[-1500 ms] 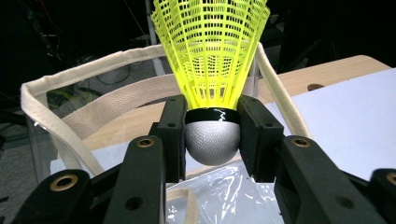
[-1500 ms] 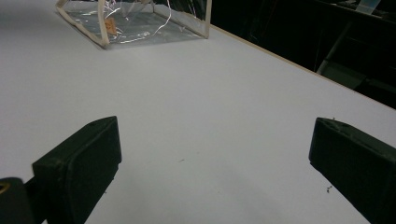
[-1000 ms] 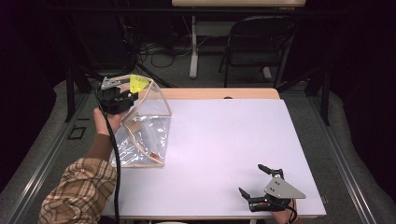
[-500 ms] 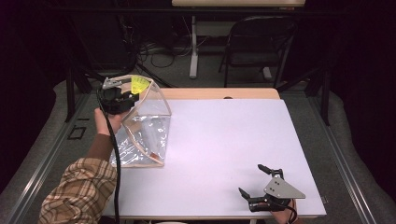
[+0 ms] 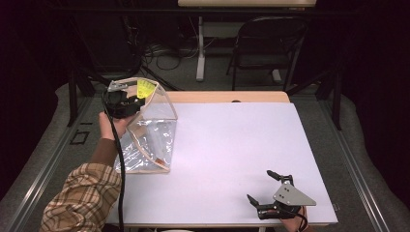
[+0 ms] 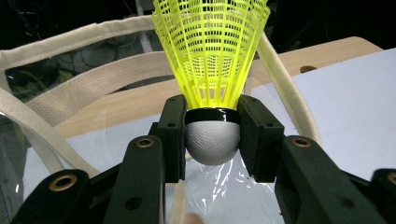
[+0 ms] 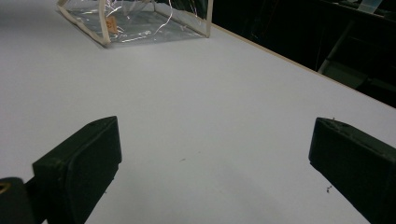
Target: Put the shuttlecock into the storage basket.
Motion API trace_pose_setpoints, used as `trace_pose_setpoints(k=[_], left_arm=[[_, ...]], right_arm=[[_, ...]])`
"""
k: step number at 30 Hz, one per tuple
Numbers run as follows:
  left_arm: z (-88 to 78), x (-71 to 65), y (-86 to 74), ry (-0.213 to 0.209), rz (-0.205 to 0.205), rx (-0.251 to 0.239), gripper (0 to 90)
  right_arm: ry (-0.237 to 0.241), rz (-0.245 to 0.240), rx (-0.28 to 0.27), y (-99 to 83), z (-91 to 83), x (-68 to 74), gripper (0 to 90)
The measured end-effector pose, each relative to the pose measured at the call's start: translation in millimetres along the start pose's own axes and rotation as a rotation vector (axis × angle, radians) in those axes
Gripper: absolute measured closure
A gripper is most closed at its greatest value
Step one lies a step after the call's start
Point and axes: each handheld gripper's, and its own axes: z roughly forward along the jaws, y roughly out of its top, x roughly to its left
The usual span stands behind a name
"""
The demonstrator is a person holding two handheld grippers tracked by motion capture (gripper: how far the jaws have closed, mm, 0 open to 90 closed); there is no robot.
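Bright evenly lit table (image 5: 232,145), dark surroundings, soft focus, mild glare

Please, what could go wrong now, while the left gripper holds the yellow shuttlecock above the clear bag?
1. The left gripper pinches the shuttlecock only on its round white cork, so it might slip or tilt out of the jaws.
2. The clear bag is soft, and its cloth straps arch close around the shuttlecock; the skirt may catch on them.
3. The right gripper rests open far away, so nothing steadies the bag.

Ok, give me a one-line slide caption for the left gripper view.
Left gripper clamped on the white cork of a yellow shuttlecock, held above a clear bag with cream straps.
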Motion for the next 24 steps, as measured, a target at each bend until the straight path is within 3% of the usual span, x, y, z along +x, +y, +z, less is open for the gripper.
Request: trace_pose_setpoints(k=[4, 12, 24], left_arm=[[1.6, 0.2, -0.3, -0.012, -0.008, 0.009, 63.2], [-0.9, 2.4, 0.1, -0.017, -0.027, -0.011, 46.4], [-19.5, -2.7, 3.1, -0.047, 0.005, -0.050, 22.3]], right_arm=[[0.000, 0.000, 0.000, 0.0, 0.0, 0.0, 1.9], [0.001, 0.003, 0.002, -0.1, 0.0, -0.1, 1.9], [0.002, 0.001, 0.003, -0.5, -0.2, -0.6, 1.9]])
